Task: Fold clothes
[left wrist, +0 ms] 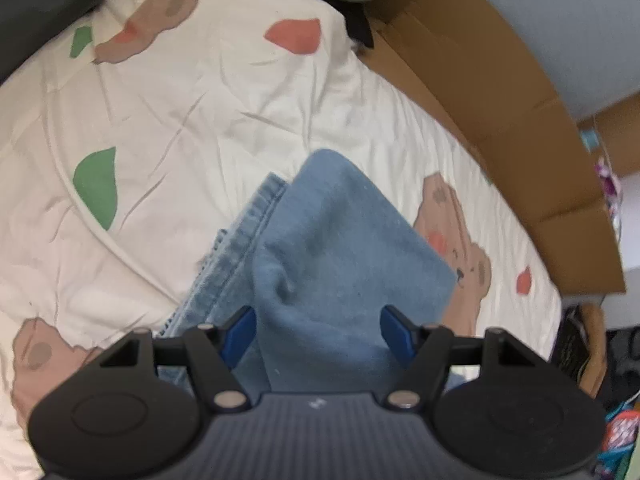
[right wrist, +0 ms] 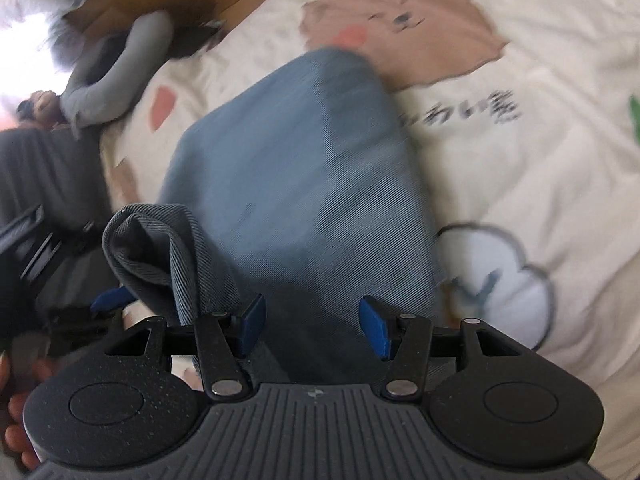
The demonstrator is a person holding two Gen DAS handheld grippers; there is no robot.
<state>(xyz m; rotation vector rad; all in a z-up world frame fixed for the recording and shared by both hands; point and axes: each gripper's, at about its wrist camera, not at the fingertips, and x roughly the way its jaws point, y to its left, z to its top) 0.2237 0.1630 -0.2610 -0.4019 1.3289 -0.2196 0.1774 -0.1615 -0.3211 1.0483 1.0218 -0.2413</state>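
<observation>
A pair of blue denim jeans (left wrist: 320, 248) lies folded on a cream quilted bedspread (left wrist: 180, 120) printed with brown bears and flat red and green patches. In the left wrist view the twill cloth runs out from the left gripper (left wrist: 318, 332) as a soft, rounded-edged slab, with a paler stitched seam strip showing beside it. The left gripper's blue pads (left wrist: 240, 336) stand spread wide, released, with denim lying in the gap between them and not pinched. In the right wrist view the right gripper (right wrist: 314, 330) hangs just over the jeans (right wrist: 304, 168), its blue pads (right wrist: 374, 328) likewise parted, clamping nothing; a rumpled fold of denim rises beside its left pad. Beyond the jeans, a stiff brown cardboard panel (left wrist: 500, 100) lines the bedspread's far edge.
</observation>
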